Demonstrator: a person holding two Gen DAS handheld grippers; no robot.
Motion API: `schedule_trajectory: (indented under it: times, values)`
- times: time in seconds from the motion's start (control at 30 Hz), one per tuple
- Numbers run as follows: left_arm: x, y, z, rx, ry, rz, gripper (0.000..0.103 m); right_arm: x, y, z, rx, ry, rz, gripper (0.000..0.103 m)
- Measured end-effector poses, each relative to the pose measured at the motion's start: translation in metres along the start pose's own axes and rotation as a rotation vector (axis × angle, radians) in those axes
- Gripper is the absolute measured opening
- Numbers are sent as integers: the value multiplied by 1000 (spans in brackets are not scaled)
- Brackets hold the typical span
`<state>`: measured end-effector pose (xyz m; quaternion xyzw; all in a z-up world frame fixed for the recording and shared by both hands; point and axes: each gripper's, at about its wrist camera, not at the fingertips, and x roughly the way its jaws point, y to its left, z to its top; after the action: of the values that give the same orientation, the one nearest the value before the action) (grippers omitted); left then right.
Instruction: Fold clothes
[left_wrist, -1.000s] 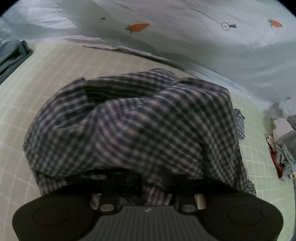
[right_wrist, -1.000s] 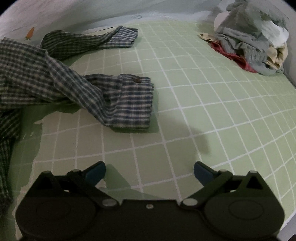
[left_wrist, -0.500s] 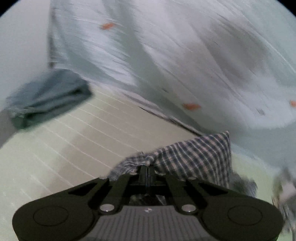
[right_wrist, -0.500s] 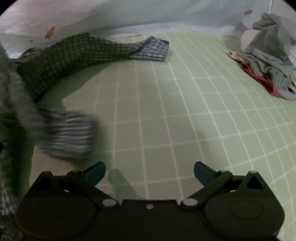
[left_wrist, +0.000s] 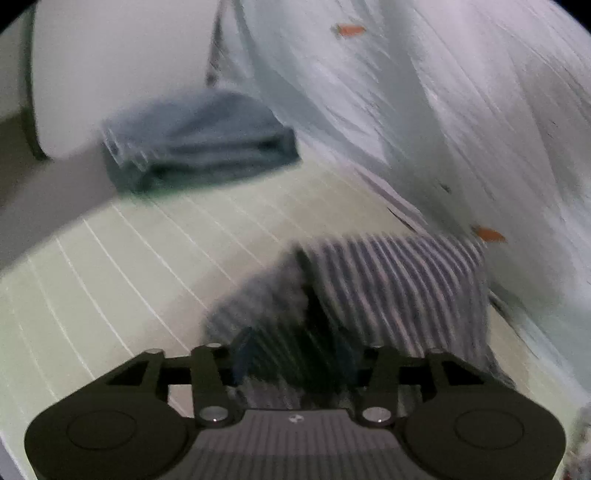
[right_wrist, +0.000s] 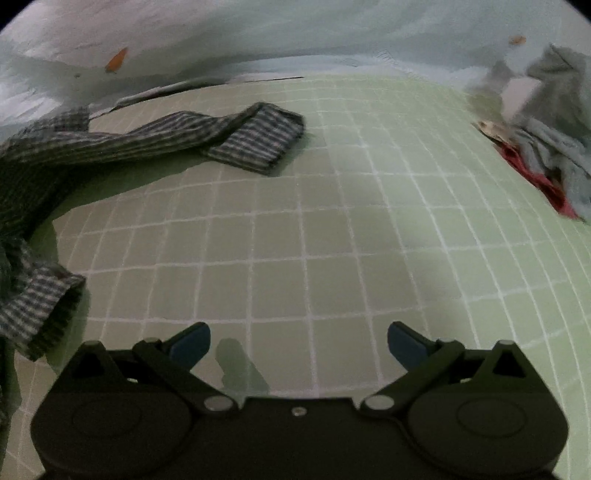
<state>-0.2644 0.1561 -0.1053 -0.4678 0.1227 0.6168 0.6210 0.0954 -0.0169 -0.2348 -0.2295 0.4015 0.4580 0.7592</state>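
Observation:
A blue-and-white checked shirt (left_wrist: 388, 288) lies bunched right in front of my left gripper (left_wrist: 295, 365), blurred by motion. The left jaws stand apart with shirt cloth draped between and over them. In the right wrist view one shirt sleeve (right_wrist: 177, 136) stretches across the green grid mat (right_wrist: 332, 240), its cuff at the right end. A second cuff (right_wrist: 37, 306) hangs at the left edge. My right gripper (right_wrist: 297, 341) is open and empty above bare mat, well right of the shirt.
A folded blue-grey garment (left_wrist: 195, 140) lies at the mat's far left. A heap of grey, red and white clothes (right_wrist: 543, 129) sits at the far right. A pale sheet with carrot prints (left_wrist: 443, 110) hangs behind the mat.
My left gripper, shut on the shirt half a second ago, now has its jaws apart. The shirt was dragged left; its near sleeve left the mat's middle. The right gripper stayed open.

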Motion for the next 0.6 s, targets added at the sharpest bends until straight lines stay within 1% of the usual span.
schedule_trajectory:
  times: [0.03, 0.1, 0.17, 0.23, 0.3, 0.33, 0.37, 0.4, 0.43, 0.6]
  values:
    - [3, -4, -7, -6, 17, -22, 64, 1, 4, 3, -22, -3, 4, 103]
    - [10, -15, -19, 0, 45, -66, 69, 4, 13, 13, -69, -22, 8, 103]
    - [15, -27, -26, 17, 55, -82, 71, 9, 22, 23, -120, -36, 11, 103]
    - [21, -36, -30, 33, 53, -78, 71, 13, 31, 35, -176, -51, 10, 103]
    - [22, -39, -29, 38, 39, -89, 69, 18, 42, 47, -243, -74, 3, 103]
    - [20, -40, -28, 36, 30, -94, 66, 21, 48, 53, -278, -89, -2, 103]
    - [20, -39, -27, 37, 22, -92, 61, 24, 54, 59, -318, -101, -6, 103]
    - [21, -39, -25, 40, 17, -87, 53, 28, 61, 65, -359, -112, -10, 103]
    - [22, -38, -23, 39, 13, -82, 50, 32, 69, 71, -404, -127, -10, 103]
    - [19, -27, -16, 6, -14, -61, 50, 52, 112, 94, -639, -219, 4, 103]
